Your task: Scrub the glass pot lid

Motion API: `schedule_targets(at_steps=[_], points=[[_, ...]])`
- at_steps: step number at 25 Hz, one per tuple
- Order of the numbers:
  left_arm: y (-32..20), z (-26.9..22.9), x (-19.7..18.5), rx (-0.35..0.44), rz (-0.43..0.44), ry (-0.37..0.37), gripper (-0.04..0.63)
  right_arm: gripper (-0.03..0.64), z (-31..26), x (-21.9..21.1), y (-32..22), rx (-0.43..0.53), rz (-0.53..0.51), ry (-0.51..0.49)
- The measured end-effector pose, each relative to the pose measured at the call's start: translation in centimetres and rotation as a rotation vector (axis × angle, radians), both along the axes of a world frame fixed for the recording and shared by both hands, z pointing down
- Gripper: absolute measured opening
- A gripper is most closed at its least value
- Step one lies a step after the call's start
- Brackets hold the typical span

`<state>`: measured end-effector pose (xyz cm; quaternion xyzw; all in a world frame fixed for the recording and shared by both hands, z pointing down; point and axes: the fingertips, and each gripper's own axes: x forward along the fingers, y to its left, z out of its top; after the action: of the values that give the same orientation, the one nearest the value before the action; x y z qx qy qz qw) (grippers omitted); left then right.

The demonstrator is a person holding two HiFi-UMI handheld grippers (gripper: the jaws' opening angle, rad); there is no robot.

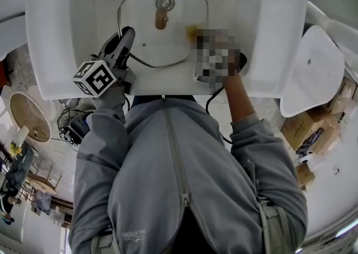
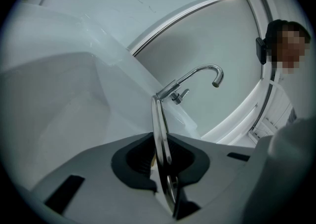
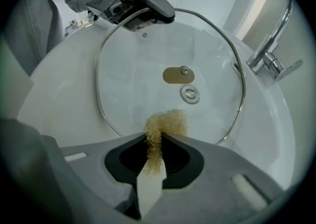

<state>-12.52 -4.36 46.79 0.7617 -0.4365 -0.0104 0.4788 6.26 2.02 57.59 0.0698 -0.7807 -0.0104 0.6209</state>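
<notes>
Scrubbing w/ the sponge (image 3: 165, 122) pinched tight in my right gripper (image 3: 160, 141), its frayed yellow end pressed on the glass pot lid (image 3: 168, 45) near the lower rim. My left gripper (image 2: 163, 156) is clamped on the lid's metal rim, jaws nearly together w/ only the thin edge betw them, steadying the lid inside the white sink (image 1: 246, 12); can't tell if it lies flat or a bit raised. To do this well, I reckon: firm even pressure & short overlapping strokes, working from the rim in toward the brown knob (image 3: 177, 75), then round the edge band where grime prob collects. Left side should only brace, no twisting, since that rim grip is narrow & wet glass could slip. Mind the faucet (image 3: 269, 55) at the far side, lid edge sits near it. Rel to my grippers: lid is right in front of the right one, touching the sponge; the left one bites the opposite edge
</notes>
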Motion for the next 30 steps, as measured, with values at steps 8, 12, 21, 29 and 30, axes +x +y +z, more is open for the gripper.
schedule_targets(at_steps=[8,12,21,29,30], points=[[0.0,0.2,-0.2,-0.005,0.001,0.002,0.041,0.057,-1.2,-2.2,3.7,-0.114,-0.063,0.002],[0.1,0.0,-0.4,-0.005,0.005,0.002,0.041,0.057,-2.6,-3.5,5.2,-0.150,-0.007,-0.068],[0.1,-1.6,0.0,0.016,0.028,0.029,0.048,0.057,-7.6,-3.4,3.7,0.012,0.254,-0.221],[-1.0,-3.2,1.9,0.001,0.106,0.114,0.052,0.057,-12.1,-1.8,2.7,0.157,0.453,-0.277],[-1.0,-3.3,2.3,-0.009,0.116,0.135,0.052,0.057,-12.6,-1.6,2.8,0.172,0.467,-0.276]])
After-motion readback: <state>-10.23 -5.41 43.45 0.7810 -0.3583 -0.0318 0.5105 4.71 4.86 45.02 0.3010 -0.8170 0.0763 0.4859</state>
